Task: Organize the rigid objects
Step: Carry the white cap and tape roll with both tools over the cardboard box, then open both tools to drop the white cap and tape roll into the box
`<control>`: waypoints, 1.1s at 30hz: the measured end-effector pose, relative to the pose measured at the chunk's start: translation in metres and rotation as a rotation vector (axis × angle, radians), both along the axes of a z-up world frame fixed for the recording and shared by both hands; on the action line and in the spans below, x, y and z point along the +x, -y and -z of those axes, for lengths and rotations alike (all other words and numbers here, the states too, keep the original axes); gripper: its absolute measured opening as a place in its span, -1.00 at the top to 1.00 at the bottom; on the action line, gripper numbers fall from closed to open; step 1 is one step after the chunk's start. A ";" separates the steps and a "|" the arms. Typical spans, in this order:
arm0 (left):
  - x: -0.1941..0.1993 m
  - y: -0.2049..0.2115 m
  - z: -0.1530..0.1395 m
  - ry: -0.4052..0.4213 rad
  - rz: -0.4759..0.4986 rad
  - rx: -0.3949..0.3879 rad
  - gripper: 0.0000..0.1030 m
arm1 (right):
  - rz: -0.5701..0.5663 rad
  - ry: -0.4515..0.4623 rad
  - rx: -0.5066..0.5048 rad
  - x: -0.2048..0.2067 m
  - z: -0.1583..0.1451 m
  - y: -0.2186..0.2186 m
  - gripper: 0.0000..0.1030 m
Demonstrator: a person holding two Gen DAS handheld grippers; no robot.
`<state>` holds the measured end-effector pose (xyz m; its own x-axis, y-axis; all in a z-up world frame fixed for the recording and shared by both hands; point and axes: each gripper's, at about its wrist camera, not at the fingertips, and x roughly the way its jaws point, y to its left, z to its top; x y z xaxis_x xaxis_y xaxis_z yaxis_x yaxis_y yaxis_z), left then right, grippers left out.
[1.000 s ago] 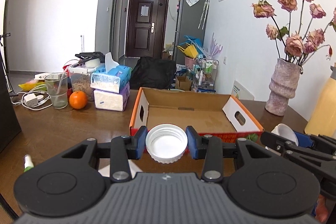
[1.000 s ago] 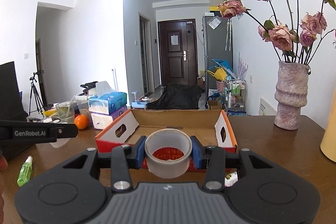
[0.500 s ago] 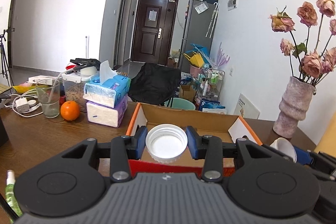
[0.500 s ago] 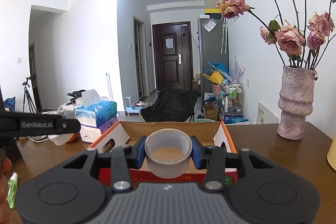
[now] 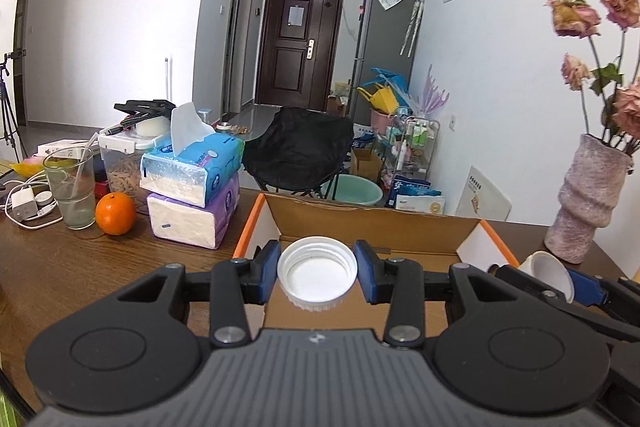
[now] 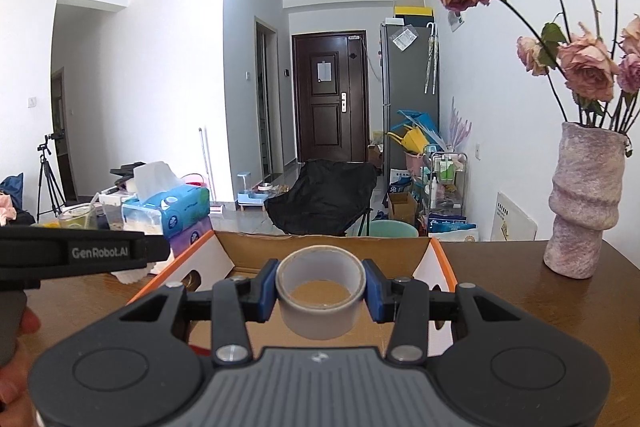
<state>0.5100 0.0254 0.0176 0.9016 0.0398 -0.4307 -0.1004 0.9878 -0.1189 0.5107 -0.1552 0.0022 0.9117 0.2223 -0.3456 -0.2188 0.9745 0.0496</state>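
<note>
Both grippers loaded above the cardboard box

Now the left gripper (image 5: 316, 273) is clamped on a white lid (image 5: 317, 271), its hollow side facing the camera, one blue pad pressing each side of the rim. The lid hangs over the near left part of an open cardboard box (image 5: 360, 225) with orange edges, which sits on the brown bench (image 5: 60, 259). At 3 o'clock from the lid, the right gripper's tip shows, carrying a pale ring.

From the right wrist camera, the right gripper (image 6: 320, 293) is clamped on a roll of tape (image 6: 320, 297), held with its hole pointing up, above the same box (image 6: 436, 263). The left gripper's black side crosses at 9 o'clock.

Elsewhere on the bench, stacked tissue packs (image 5: 192, 187), an orange (image 5: 115, 214) and a glass (image 5: 72, 193) stand at 10 o'clock from the lid; a vase (image 6: 584, 203) of dried roses stands at 2 o'clock.
</note>
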 end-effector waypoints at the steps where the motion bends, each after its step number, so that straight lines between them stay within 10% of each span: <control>1: 0.005 0.000 0.001 -0.003 -0.003 0.002 0.20 | 0.000 -0.003 -0.002 0.004 0.001 -0.001 0.18; 33: 0.090 -0.010 0.043 -0.128 -0.061 0.080 0.20 | 0.014 -0.124 -0.053 0.088 0.040 -0.009 0.18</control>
